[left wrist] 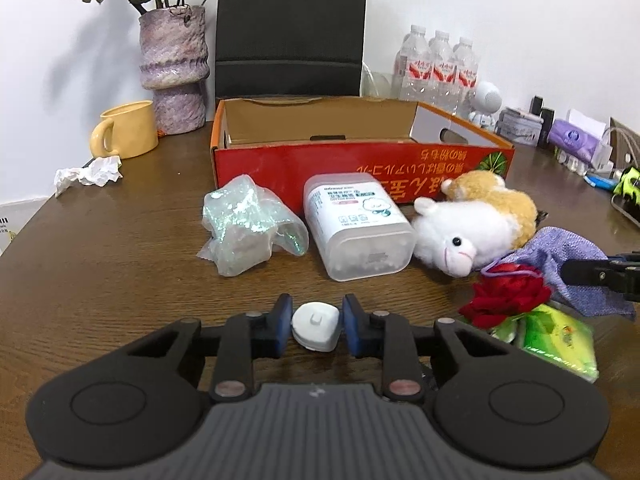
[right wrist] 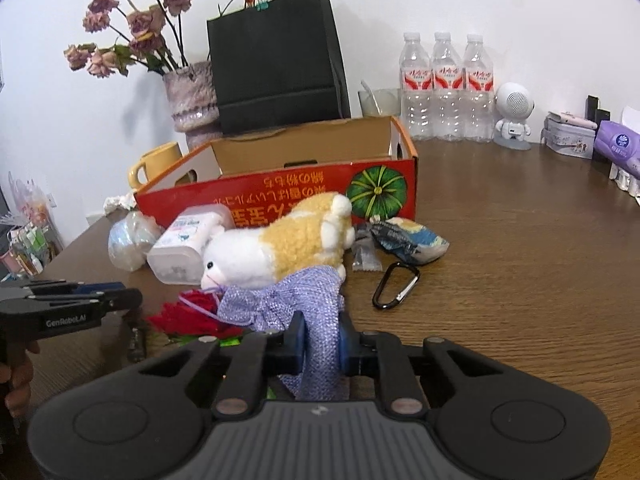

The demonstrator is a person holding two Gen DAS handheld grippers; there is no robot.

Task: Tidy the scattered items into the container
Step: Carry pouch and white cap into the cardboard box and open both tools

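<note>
The left claw (left wrist: 316, 326) has its blue pads pressed on either side of a small white rounded plastic piece (left wrist: 315, 325), low over the brown wood-grain counter (left wrist: 120, 248). The right claw (right wrist: 320, 346) is clamped on a fold of a lilac knitted drawstring pouch (right wrist: 296, 304), which drapes over a red fabric rose (right wrist: 192, 316). Seen from the right wrist camera, the left tool's black body carries the white lettering "GenRobotAI", with a person's fingers (right wrist: 18, 376) wrapped below it.

Behind these things stands the container, an open red cardboard box (left wrist: 360, 160) with an orange rim, printed upside down with yellow East Asian characters and a green pumpkin; its inside looks bare. Just in front of it lie a crumpled iridescent clear plastic bag (left wrist: 248, 224), a translucent white cotton-swab tub (left wrist: 356, 226) whose label is too small to read, and a white and tan plush animal (left wrist: 472, 224) on its side. A green packet (left wrist: 556, 338) lies under the rose. To the right of the plush are a blue patterned pouch (right wrist: 412, 238), a clear wrapper (right wrist: 366, 258) and a black carabiner (right wrist: 396, 286).

Behind the box: a yellow mug (left wrist: 128, 130), a mauve vase of dried roses (left wrist: 174, 68), a black paper bag (right wrist: 276, 60), three red-labelled water bottles (right wrist: 448, 84).
</note>
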